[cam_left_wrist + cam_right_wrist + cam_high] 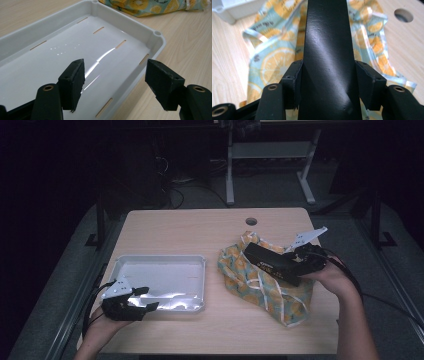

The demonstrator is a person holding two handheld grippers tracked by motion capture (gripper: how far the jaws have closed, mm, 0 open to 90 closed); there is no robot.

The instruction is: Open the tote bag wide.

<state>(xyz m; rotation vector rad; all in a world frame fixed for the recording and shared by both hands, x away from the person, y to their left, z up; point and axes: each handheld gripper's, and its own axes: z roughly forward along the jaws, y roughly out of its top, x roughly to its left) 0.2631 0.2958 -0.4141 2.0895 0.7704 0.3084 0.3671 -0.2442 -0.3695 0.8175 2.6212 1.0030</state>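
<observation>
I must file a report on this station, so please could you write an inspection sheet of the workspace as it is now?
Surface: light wooden table with a round hole near the far edge.
Job's things: long black box held over the lemon-print cloth bag; white tray empty.
Clutter: nothing seen.
Grippers: right gripper shut on the black box; left gripper open, one jaw over the tray, one outside its rim.
Cables: a black cable trails from the right gripper, another from the left.
Surroundings: dark room, desk legs and floor wires behind the table.
</observation>
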